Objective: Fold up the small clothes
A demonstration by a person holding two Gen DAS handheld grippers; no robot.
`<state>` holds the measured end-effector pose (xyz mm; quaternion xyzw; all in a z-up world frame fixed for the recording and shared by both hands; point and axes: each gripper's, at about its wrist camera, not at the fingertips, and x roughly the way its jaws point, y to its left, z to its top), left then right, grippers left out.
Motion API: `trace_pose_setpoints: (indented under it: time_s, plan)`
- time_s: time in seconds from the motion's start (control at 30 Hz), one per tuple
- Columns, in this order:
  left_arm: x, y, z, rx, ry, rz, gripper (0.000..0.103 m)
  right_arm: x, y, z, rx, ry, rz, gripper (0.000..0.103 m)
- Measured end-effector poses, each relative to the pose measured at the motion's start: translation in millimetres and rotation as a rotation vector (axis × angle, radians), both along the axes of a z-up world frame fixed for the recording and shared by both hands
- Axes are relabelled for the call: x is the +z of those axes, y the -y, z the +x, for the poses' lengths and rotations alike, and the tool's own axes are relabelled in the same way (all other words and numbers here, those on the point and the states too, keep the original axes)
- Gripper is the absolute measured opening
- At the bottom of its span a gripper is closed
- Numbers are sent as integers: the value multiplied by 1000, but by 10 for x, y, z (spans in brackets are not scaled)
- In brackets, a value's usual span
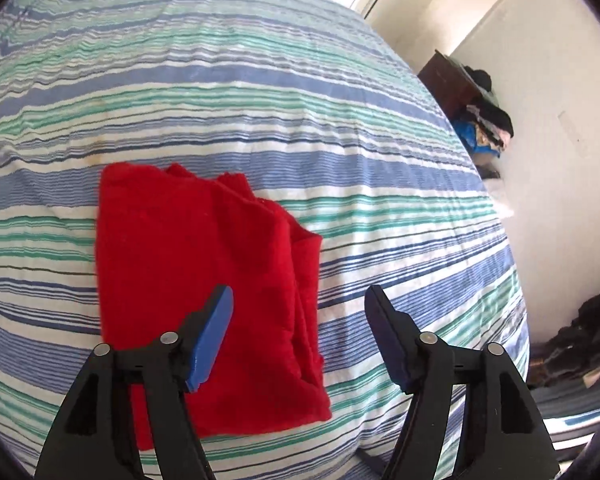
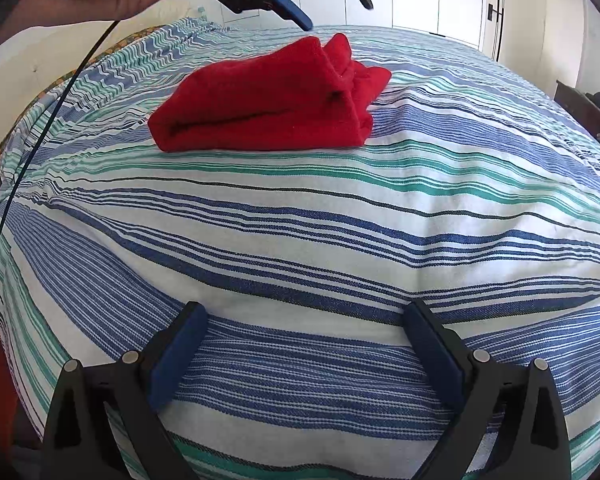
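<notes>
You held your left gripper (image 1: 300, 300) tilted down above the folded red cloth (image 1: 204, 280), jaws wide and empty, while your right gripper (image 2: 304, 320) hovered low over the striped bedsheet (image 2: 340, 220), jaws also wide.

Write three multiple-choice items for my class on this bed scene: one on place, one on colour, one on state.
1. Where does the folded red fleece garment lie?
A on the striped bedspread
B on the floor
C on a chair

2. What colour are the pads on the tongs?
A yellow
B blue
C white

3. How is the left tongs set?
A shut on the garment
B shut, empty
C open, empty

Answers: 1 A, stripes surround it; 2 B, blue pads show; 3 C, its jaws stand apart above the garment.
</notes>
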<state>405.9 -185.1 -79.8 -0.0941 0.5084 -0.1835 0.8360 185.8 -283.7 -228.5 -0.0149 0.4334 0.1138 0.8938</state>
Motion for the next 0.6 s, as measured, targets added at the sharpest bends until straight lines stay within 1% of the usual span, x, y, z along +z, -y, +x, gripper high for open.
trace_pose_setpoints:
  time_s: [0.03, 0.07, 0.13, 0.17, 0.2, 0.23, 0.27, 0.3, 0.33, 0.37, 0.4, 0.43, 0.47, 0.53, 0.57, 0.6]
  plan:
    - [63, -218, -86, 35, 43, 23, 83, 18, 12, 12, 7, -13, 7, 98]
    - [86, -448, -160, 71, 75, 56, 85, 50, 29, 31, 17, -36, 16, 98]
    - [16, -884, -388, 114, 106, 116, 85, 188, 91, 64, 22, -92, 55, 97]
    - [-80, -1070, -503, 114, 112, 136, 85, 300, 157, 63, 1, -97, 105, 96]
    - [-179, -1211, -643, 105, 115, 158, 85, 430, 242, 50, -28, -74, 197, 96]
    - [-301, -1295, -765, 88, 113, 185, 85, 560, 346, 53, -57, -42, 319, 96]
    - [-438, -1289, -882, 61, 108, 215, 85, 665, 448, 81, -81, -17, 453, 96]
    - [-559, -1267, -973, 30, 99, 245, 85, 723, 522, 165, -96, -13, 588, 96]
    - [-668, -1171, -1038, -2, 94, 276, 85, 739, 560, 304, -97, -35, 716, 96]
    - [-745, -1096, -1089, -30, 101, 302, 85, 720, 561, 474, -91, -70, 819, 95]
    - [-795, -957, -1134, -57, 118, 325, 85, 681, 542, 653, -92, -100, 896, 94]
    - [-823, -869, -1155, -77, 138, 349, 85, 624, 500, 845, -94, -136, 940, 94]
    - [-852, -777, -1143, -88, 155, 372, 85, 555, 460, 1031, -114, -175, 941, 88]
    - [-878, -654, -1072, -84, 171, 391, 85, 364, 434, 1355, -200, -259, 917, 80]
    - [-870, -637, -1041, -78, 169, 383, 84, 250, 456, 1472, -248, -295, 928, 62]
    - [-838, -664, -1051, -77, 164, 363, 83, 173, 485, 1545, -279, -319, 936, 23]
